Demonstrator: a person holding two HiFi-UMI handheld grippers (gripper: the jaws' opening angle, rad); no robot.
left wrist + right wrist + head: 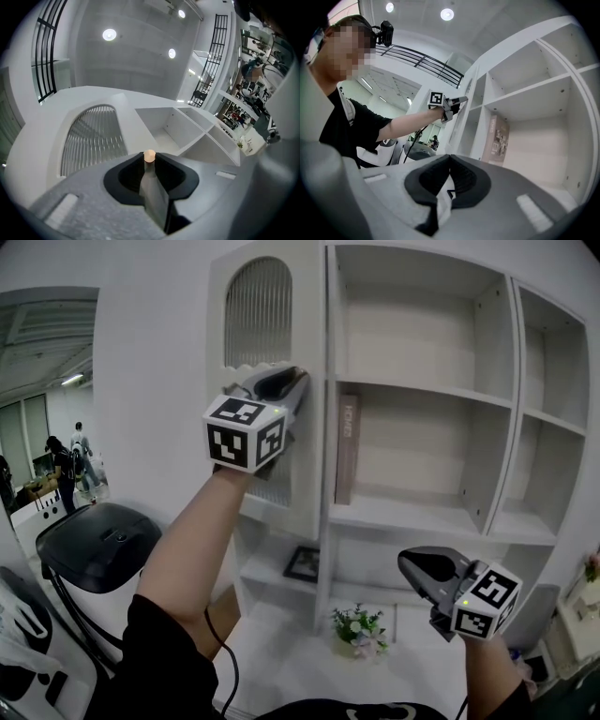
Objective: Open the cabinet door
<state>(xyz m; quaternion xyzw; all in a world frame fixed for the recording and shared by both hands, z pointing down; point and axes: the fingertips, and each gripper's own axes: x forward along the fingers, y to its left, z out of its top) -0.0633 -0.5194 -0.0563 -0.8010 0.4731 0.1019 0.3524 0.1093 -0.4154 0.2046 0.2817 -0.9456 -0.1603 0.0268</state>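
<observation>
The white cabinet door (261, 324) has an arched ribbed pane and stands swung out from the shelf unit, its edge towards me. My left gripper (296, 382) is raised at the door's right edge, shut on a small round pale knob (149, 155) that shows between its dark jaws, with the ribbed pane (91, 136) just behind. In the right gripper view the left gripper (458, 100) sits against the door (467, 96). My right gripper (412, 570) hangs low at the right, apart from the cabinet; its jaws (450, 157) meet with nothing between them.
Open white shelves (427, 399) fill the right side. A book (346, 448) stands upright on the middle shelf. A dark picture frame (303, 563) and a small flower pot (359, 629) sit lower down. A black seat-like object (98, 545) is at the lower left, with people (66, 470) far behind.
</observation>
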